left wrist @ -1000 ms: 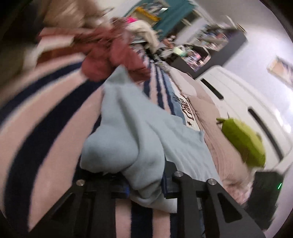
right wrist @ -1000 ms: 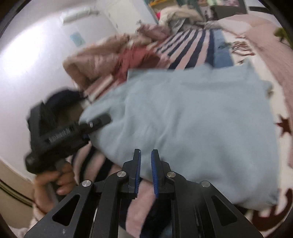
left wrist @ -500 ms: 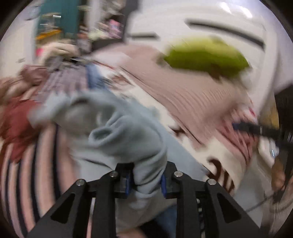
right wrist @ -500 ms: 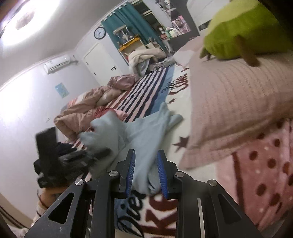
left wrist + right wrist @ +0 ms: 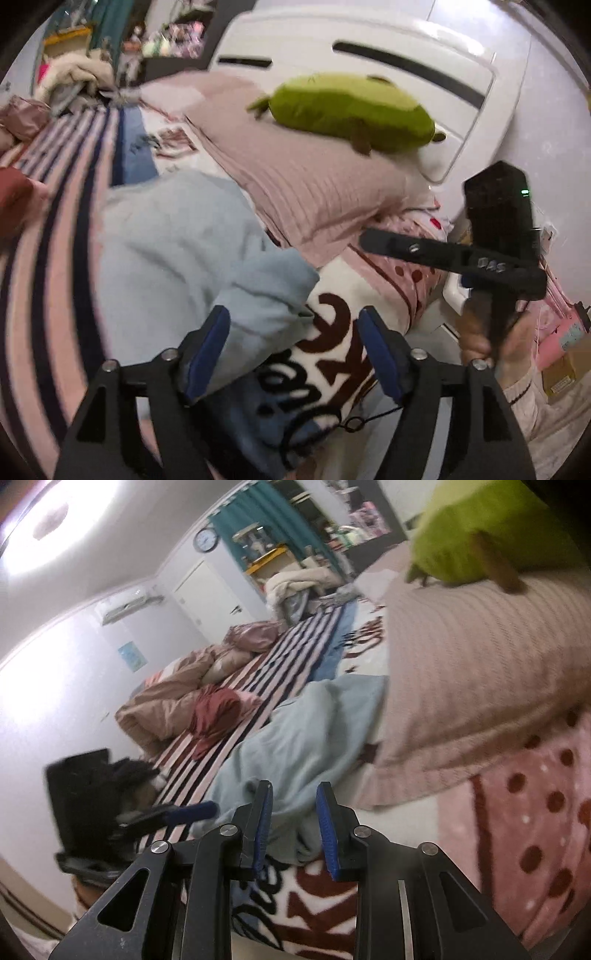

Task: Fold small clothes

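Note:
A light blue garment (image 5: 177,251) lies crumpled on the bed, partly on the striped blanket (image 5: 55,258) and up against the pink ribbed pillow (image 5: 295,177). My left gripper (image 5: 291,321) hovers over its near corner. Its jaws are opening wide, and a fold of cloth lies by the left pad without being pinched. In the right wrist view the same garment (image 5: 303,731) spreads ahead of my right gripper (image 5: 294,794). Those jaws are opening too, with loose cloth lying between them, free of the pads. Each gripper shows in the other's view: right gripper (image 5: 406,247), left gripper (image 5: 192,810).
A green plush toy (image 5: 347,107) rests on the ribbed pillow below the white headboard (image 5: 406,74). A dark red garment (image 5: 214,716) and tan bedding (image 5: 166,701) lie on the far side. A pink dotted pillow (image 5: 535,812) sits at the right. A person's hand (image 5: 480,339) holds the right gripper.
Both grippers swung the blue garment across towards the pillow. The left, shut on a bunch of cloth half a second ago, has spread wide and let it drop; the right has widened too.

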The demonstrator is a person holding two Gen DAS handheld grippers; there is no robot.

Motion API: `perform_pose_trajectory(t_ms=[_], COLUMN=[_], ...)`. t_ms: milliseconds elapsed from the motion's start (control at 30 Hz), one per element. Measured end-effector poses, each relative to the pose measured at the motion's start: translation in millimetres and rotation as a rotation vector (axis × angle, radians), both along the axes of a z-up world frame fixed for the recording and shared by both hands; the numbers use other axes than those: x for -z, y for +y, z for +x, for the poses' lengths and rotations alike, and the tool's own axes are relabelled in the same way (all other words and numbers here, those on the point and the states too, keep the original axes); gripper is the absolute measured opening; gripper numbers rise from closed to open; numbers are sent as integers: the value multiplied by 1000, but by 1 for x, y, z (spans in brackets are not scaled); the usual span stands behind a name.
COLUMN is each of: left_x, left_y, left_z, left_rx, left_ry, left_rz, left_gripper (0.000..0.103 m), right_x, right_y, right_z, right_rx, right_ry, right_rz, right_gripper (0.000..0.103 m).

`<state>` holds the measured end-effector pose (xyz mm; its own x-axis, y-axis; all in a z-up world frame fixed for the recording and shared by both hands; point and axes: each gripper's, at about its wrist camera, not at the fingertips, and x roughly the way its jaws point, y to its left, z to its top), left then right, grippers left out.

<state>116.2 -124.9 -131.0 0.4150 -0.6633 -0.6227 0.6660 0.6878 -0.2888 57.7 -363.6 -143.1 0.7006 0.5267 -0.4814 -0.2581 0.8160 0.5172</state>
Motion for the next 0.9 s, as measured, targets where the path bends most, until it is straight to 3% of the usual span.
perform_pose_trajectory(t_ms=[33, 67, 200, 367, 467, 567, 667, 700, 733, 767, 833, 900], left_x=[-4, -9, -12, 2, 14, 35, 55, 59, 62, 66, 72, 81], left_y=[8, 18, 45, 68, 78, 80, 75, 73, 72, 70, 66, 60], left_z=[-4, -7, -5, 0, 10, 30, 48, 53, 56, 60, 67, 72], left_rx=[-25, -67, -191, -233, -247, -237, -216, -212, -209, -204, -184, -167], left_ry=[-15, -33, -56, -20, -3, 79, 156, 176, 194, 214, 257, 300], left_rz=[4, 14, 48, 4, 2, -38, -94, -107, -120, -137, -180, -217], left_gripper=[71, 72, 72, 75, 81, 82, 82, 82, 82, 82, 82, 72], right_x=[-1, -3, -2, 21, 42, 60, 59, 54, 49, 43, 29, 18], right_y=[6, 18, 57, 81, 70, 58, 59, 57, 54, 49, 40, 35], right_z=[2, 4, 13, 28, 27, 16, 7, 6, 5, 5, 4, 5], right_rx=[-15, -39, -102, -27, -4, -13, -27, -30, -31, -31, -21, -6], right_ry=[-5, -15, -30, 38, 130, 212, 225, 224, 220, 207, 169, 143], right_rz=[-9, -25, -46, -210, -207, -197, -221, -210, -187, -149, -111, -132], right_gripper=[40, 45, 44, 14, 14, 14, 14, 16, 24, 40, 60, 61])
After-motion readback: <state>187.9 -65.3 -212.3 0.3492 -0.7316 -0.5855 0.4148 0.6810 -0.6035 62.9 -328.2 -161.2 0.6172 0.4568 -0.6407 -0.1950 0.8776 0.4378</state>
